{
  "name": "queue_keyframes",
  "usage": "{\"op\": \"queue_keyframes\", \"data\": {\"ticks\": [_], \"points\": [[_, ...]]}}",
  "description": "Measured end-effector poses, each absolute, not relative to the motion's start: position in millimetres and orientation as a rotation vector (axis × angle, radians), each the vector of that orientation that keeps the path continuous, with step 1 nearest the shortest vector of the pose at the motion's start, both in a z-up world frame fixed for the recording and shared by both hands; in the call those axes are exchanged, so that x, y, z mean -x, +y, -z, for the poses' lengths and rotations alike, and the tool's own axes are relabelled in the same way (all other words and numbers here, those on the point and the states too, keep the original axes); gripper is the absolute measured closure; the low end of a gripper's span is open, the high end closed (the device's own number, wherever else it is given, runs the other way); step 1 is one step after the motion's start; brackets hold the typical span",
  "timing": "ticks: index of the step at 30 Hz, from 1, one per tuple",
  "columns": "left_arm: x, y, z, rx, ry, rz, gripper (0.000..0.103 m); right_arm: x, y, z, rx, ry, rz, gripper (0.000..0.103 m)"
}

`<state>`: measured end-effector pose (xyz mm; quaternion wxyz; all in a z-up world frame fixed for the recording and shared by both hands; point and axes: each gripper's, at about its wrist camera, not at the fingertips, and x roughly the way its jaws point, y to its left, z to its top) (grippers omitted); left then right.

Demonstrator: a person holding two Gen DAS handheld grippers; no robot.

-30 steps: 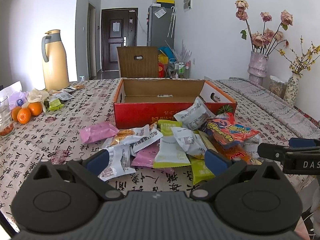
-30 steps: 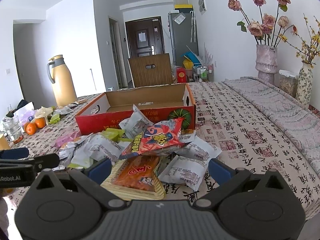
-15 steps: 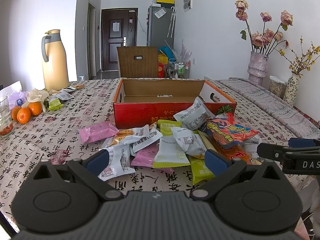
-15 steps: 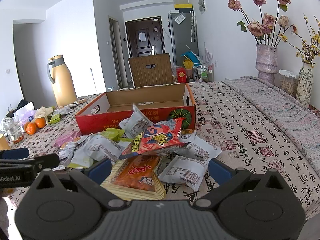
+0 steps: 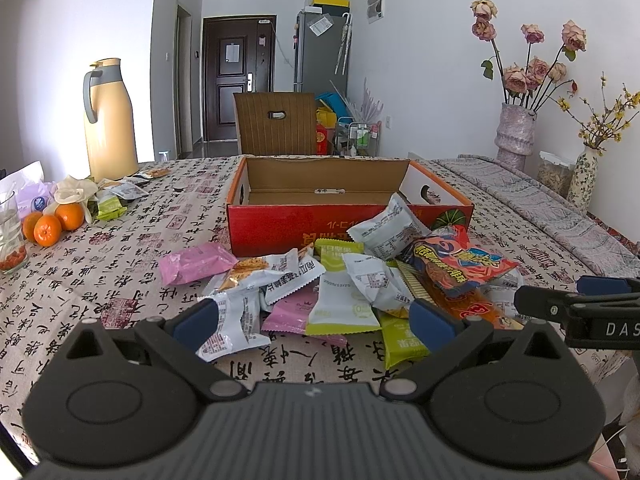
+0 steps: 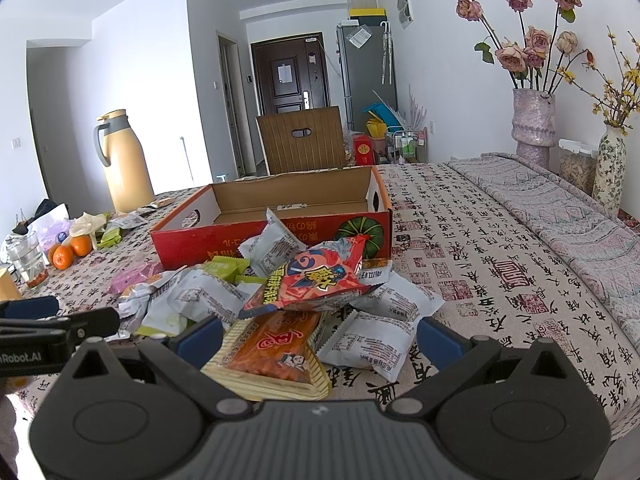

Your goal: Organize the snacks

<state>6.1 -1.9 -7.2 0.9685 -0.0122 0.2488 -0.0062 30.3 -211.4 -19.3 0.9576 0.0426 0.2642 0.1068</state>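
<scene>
A pile of snack packets lies on the table in front of an open red cardboard box (image 5: 280,232) that looks empty inside. The pile holds a pink packet (image 5: 192,264), white packets (image 5: 376,280), green packets (image 5: 400,340), a red chip bag (image 5: 456,264) and an orange striped packet (image 6: 276,344). My left gripper (image 5: 312,320) is open and empty, just short of the pile's near edge. My right gripper (image 6: 320,340) is open and empty, its jaws on either side of the orange striped packet and a white packet (image 6: 368,340). The box also shows in the right wrist view (image 6: 224,236).
A yellow thermos (image 5: 108,120), oranges (image 5: 52,224), a glass (image 5: 8,236) and small wrappers stand at the left. Flower vases (image 5: 516,132) stand at the far right. A wooden chair (image 5: 276,124) is behind the table. A folded grey cloth (image 6: 560,208) covers the right side.
</scene>
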Motion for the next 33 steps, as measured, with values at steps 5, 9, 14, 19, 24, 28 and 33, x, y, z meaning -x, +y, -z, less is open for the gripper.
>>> {"op": "queue_keyframes", "data": {"ticks": [5,9,14,19,24,28,33], "points": [[-6.2,-1.8,7.3,0.025,0.503,0.011,0.0,-30.3,-211.1,19.7,-0.087,0.536,-0.217,0.0],[-6.1,-1.8,7.6,0.025,0.503,0.011,0.0,-30.4,-211.1,20.0,-0.087,0.536,-0.217,0.0],[-6.1,-1.8,7.7,0.025,0.503,0.011,0.0,-30.1,-211.0,19.9,-0.087,0.536,-0.217,0.0],[-6.0,-2.5,8.0,0.021,0.504,0.017,0.0,-30.2,-211.0,20.1,-0.087,0.536,-0.217,0.0],[-5.7,-5.7,8.9,0.002,0.503,0.017,0.0,-30.2,-211.2,19.7,-0.087,0.536,-0.217,0.0],[-6.6,-5.4,9.4,0.005,0.507,0.022,0.0,-31.2,-210.0,21.5,-0.086,0.541,-0.221,0.0],[-9.9,-3.4,10.7,0.012,0.511,0.021,0.0,-34.6,-207.4,21.7,-0.077,0.544,-0.226,0.0]]}}
